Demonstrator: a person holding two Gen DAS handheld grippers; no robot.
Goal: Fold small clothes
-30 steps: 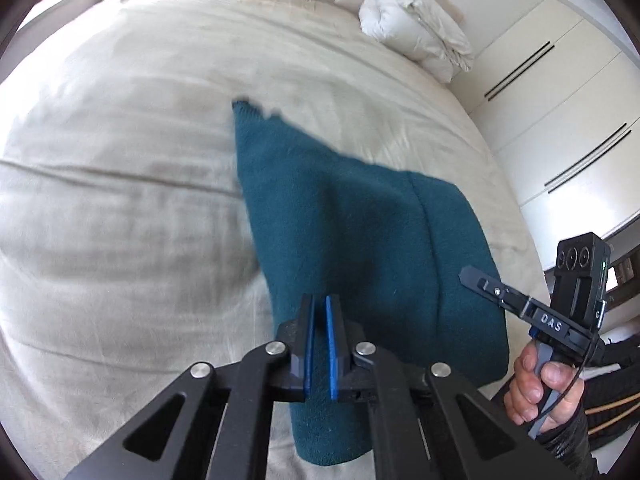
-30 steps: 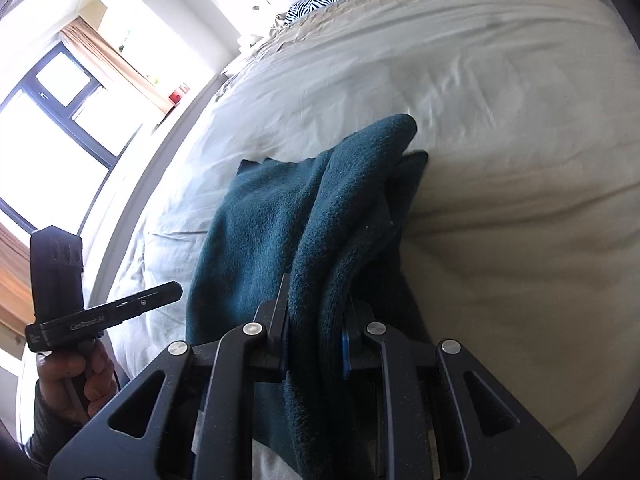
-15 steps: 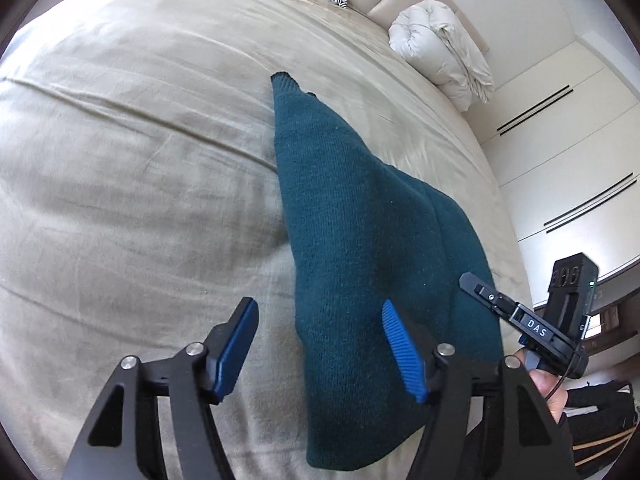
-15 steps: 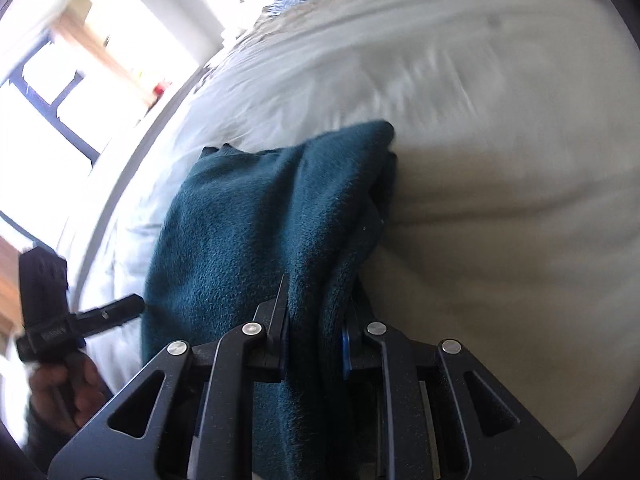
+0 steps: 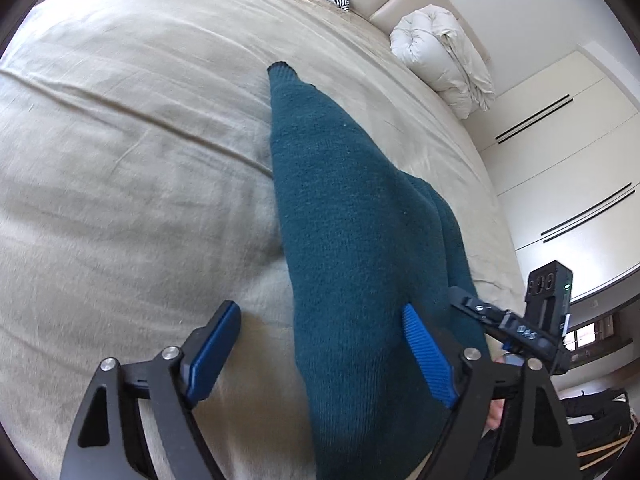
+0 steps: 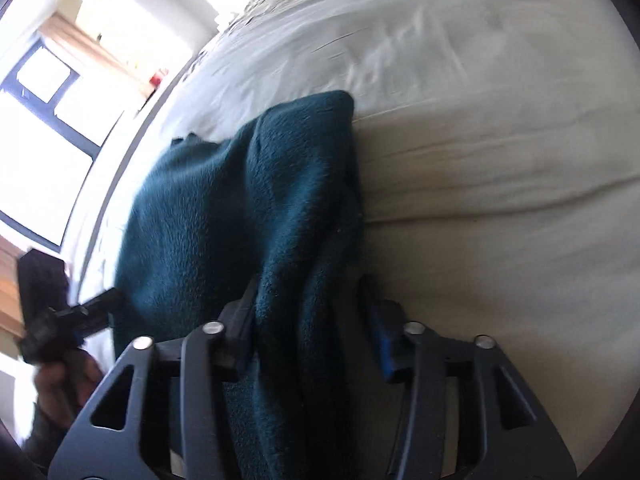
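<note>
Left hand-held gripper (image 5: 320,344): jaws spread wide, holding nothing — the near end of the teal knit garment (image 5: 352,240) lies between its blue pads (image 5: 428,360), the right pad touching or just over the cloth, the left one over bare bed (image 5: 120,160).

Right hand-held gripper (image 6: 308,320): jaws parted, with a thick bunch of the garment (image 6: 240,208) draped through the gap; it looks like a loose hold at best, and whether either pad presses the cloth I cannot tell.

Garment position: on the bed ahead of both grippers, doubled into a long narrow strip running away from the left one, its far tip pointing toward the rolled white duvet (image 5: 440,56).

Risk — slipping fold: with neither gripper clamping, the upper layer may slide off the lower one, since the knit is soft and heavy.

Risk — uneven edges: the bunched fabric beside the right gripper could settle as a lump rather than a flat fold.

Risk — snagging: a pad withdrawing along the knit may drag it and skew the strip.
</note>
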